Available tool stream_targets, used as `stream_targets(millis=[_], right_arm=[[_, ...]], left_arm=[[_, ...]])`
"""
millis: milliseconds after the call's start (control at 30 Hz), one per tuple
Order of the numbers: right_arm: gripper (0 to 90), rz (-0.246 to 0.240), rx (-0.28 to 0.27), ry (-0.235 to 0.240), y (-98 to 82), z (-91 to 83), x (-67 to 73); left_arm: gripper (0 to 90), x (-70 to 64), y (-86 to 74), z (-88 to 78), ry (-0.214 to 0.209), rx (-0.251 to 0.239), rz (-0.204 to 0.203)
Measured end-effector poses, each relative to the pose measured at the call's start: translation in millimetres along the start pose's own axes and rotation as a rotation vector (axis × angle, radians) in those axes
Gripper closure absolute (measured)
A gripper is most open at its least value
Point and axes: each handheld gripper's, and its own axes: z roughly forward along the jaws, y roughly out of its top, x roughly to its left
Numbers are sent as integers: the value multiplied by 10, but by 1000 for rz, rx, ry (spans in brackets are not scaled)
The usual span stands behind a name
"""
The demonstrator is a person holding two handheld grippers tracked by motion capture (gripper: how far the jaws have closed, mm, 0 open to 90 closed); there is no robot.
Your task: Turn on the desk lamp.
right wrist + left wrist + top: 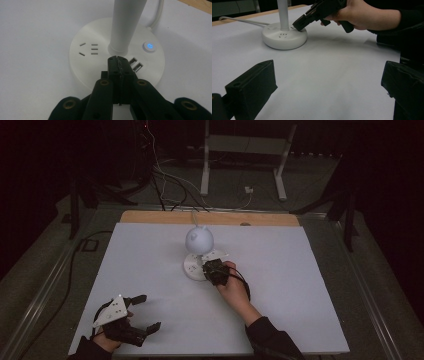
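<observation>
One white desk lamp (pixel 199 251) with a round disc base and globe-shaped head stands at centre frame in the high view, on the large white sheet (pixel 150 270) covering the table. Lamp base (pixel 85 57), seen close in the right gripper view: flat white plastic disc carrying a set of socket slots (pixel 88 48) at left of centre, two USB ports (pixel 135 64) at right of centre, and a round power button (pixel 149 46) lit blue at upper right; white upright stem (pixel 126 22) rising from the middle; white cord (pixel 156 17) leaving toward the upper right corner. Right gripper (pixel 117 60), black, two-jaw: jaws pressed together with nothing between them, tips resting on or just above the base top, just in front of the stem foot and beside the USB ports. In the left gripper view, upper centre, the same gripper (pixel 299 23) is angled down onto the base by the person's right hand (pixel 362 15). Left gripper (pixel 145 312), black with a grey three-cornered plate on top: lower left of the high view, well apart from the lamp, jaws spread wide and empty over bare sheet. Bare wooden table edge (pixel 150 216) beyond the sheet at upper centre; dark cables (pixel 165 185) on the floor behind.
</observation>
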Motion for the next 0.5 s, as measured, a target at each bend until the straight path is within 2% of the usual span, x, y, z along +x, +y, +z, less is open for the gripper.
stream_targets(millis=[33,100,167,233,333,400,500], right_arm=[[900,0,0,-1,0,3,0],[900,-9,2,-36,-5,17,-3],[900,28,-4,-20,-16,11,-27],[900,0,-8,-25,-28,4,-16],[900,13,-19,6,-28,-16,-24],[900,10,-47,8,-26,-43,-21],[900,20,-63,8,-7,-61,-43]], left_arm=[[3,0,-1,2,0,0,-4],[3,0,-4,2,2,6,1],[3,-3,-2,1,0,2,2],[3,2,-2,7,0,1,-5],[3,7,-4,7,2,5,-2],[3,6,-2,3,1,1,-5],[3,7,-5,3,2,6,-1]])
